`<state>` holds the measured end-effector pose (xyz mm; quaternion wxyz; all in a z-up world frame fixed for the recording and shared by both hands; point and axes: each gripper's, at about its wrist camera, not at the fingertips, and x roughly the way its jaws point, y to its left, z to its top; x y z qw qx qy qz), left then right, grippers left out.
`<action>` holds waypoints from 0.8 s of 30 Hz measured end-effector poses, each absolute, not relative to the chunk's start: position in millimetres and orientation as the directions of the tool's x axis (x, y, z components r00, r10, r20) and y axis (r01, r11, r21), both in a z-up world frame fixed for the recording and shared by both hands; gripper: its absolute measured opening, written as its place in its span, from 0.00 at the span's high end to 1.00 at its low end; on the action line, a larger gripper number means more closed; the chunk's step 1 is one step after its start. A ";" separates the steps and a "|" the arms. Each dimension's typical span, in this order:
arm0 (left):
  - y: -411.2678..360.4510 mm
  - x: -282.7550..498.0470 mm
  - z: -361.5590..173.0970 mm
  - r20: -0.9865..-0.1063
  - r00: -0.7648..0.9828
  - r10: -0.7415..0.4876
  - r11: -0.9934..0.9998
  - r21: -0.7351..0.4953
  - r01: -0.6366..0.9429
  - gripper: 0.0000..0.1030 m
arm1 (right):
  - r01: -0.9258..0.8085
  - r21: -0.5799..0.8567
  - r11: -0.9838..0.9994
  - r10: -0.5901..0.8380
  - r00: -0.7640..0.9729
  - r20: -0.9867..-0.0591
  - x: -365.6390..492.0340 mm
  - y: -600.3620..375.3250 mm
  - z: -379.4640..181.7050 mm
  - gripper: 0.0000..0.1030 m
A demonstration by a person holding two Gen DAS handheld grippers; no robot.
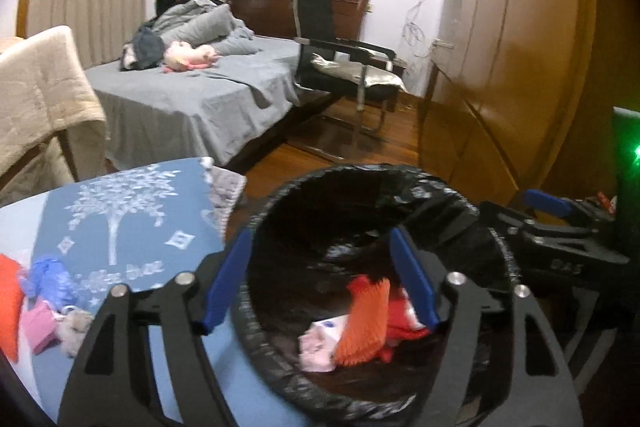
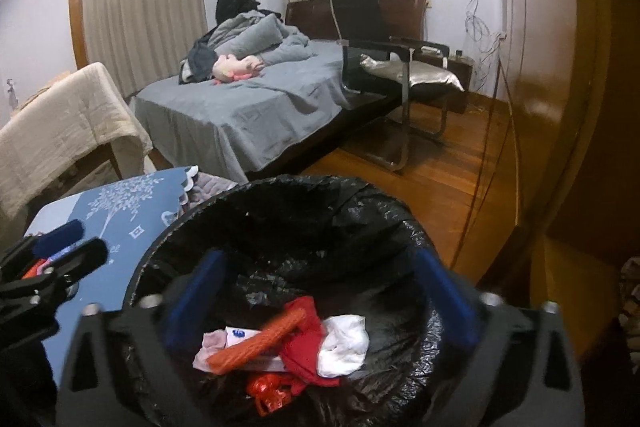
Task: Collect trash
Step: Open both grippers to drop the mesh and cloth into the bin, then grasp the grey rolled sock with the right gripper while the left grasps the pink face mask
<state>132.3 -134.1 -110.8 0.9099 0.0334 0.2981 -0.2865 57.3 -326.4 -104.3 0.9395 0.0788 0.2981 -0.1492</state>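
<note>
A round trash bin [image 2: 280, 227], lined with a crinkled glossy black bag, fills the lower half of both views. In its bottom lies soft, crumpled trash: a ribbed orange strip [image 2: 256, 341], red cloth [image 2: 304, 351], a white wad [image 2: 344, 345], a pale pink scrap [image 2: 210, 345] and shiny red wrapping [image 2: 268, 391] at 6 o'clock; a white packet beneath them is mostly covered. At 9 o'clock from the bin sits the surface [image 1: 132, 227], under a blue cloth with a pale tree print, its left edge cut off by the frame. More trash lies there, blurred: blue plastic [image 1: 50, 277], a pink piece [image 1: 40, 327] and something orange [image 1: 8, 303], cropped.

The right tongs [image 2: 320, 303] hang over the bin mouth, blue-padded fingers spread wide, holding nothing. The left tongs [image 1: 320, 279] are likewise spread and empty, straddling the bin's near-left rim.
</note>
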 end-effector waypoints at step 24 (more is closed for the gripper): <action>61.3 106.7 -115.0 -0.561 0.822 -0.099 0.993 0.000 0.120 0.13 | 0.048 0.105 0.993 0.026 0.792 -0.610 98.7 -192.6 -114.7 0.06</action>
